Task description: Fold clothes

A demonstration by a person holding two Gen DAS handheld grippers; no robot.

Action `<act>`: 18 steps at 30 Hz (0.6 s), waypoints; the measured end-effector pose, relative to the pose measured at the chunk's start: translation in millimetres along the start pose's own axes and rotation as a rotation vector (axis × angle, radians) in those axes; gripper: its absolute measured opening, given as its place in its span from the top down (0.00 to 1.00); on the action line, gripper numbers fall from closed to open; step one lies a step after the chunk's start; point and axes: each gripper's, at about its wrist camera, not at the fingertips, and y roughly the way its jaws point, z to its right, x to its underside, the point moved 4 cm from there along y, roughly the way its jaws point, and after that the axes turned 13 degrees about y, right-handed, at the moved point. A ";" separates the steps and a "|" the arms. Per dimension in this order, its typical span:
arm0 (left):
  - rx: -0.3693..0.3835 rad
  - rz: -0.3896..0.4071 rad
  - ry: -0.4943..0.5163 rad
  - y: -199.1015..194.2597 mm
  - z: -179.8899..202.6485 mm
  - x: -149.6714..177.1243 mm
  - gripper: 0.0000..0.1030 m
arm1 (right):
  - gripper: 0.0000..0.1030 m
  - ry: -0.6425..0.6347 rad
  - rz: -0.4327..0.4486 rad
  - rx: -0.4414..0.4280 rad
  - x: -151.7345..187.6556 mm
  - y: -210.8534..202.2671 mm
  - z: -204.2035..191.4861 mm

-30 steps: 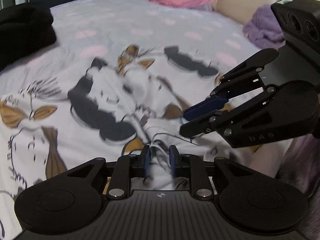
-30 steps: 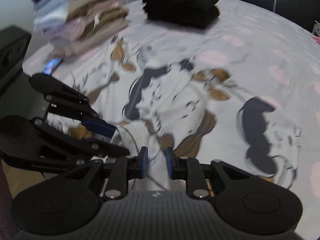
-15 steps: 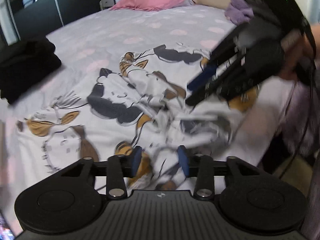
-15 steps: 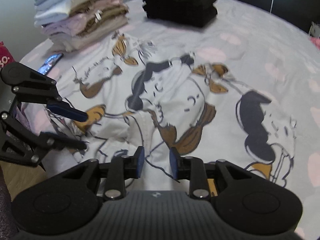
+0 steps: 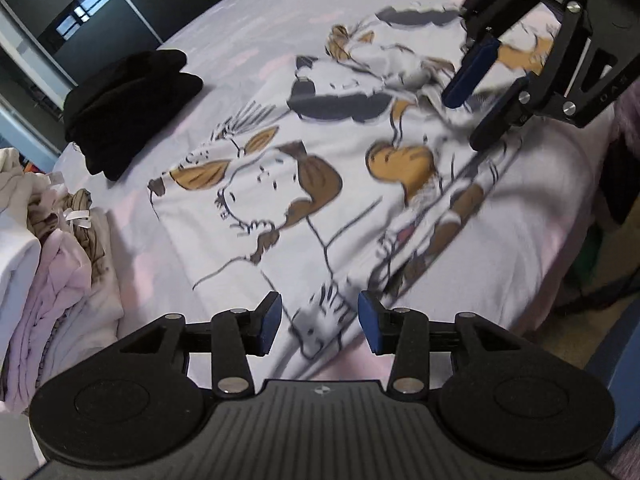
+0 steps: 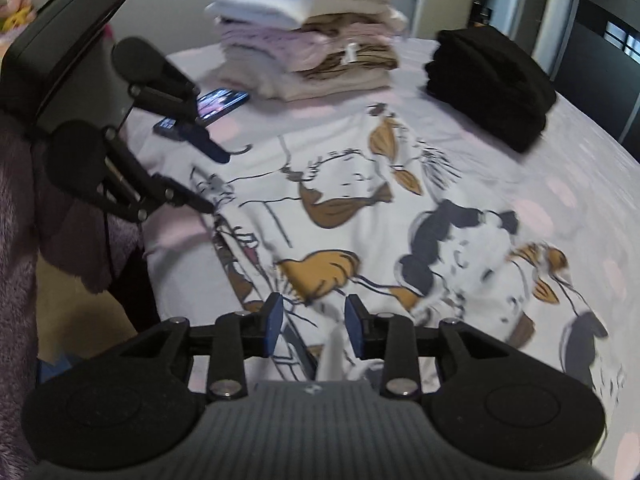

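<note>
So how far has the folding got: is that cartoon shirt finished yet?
Done: a tall stack of folded pastel clothes and a folded black pile sit on the bed. In hand: the white cartoon-print garment lies spread flat; the left gripper and right gripper are both open, their jaws just widened, cloth between but not pinched. Left: this garment's remaining folds, then probably stacking it.

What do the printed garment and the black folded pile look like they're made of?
Printed garment: thin soft knit, probably cotton jersey, matte; it drapes flat with small creases and the print sits in the fabric. Black folded pile: thicker matte cloth, possibly a heavy knit or fleece, judging by its bulky, rounded folds; weave not readable.
</note>
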 end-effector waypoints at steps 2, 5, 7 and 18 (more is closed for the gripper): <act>-0.008 -0.018 0.023 5.5 0.5 4.5 0.61 | 0.63 -0.042 -0.028 0.004 1.7 9.5 -4.6; -0.012 -0.053 0.038 15.7 0.0 13.2 0.61 | 0.58 -0.083 -0.083 0.014 7.4 24.8 -5.2; -0.023 -0.087 0.039 20.7 -1.2 19.5 0.62 | 0.58 -0.092 -0.111 0.020 11.6 32.3 -3.4; -0.103 -0.145 0.064 10.5 -2.1 28.3 0.98 | 0.91 -0.111 -0.148 -0.006 9.6 34.6 -8.4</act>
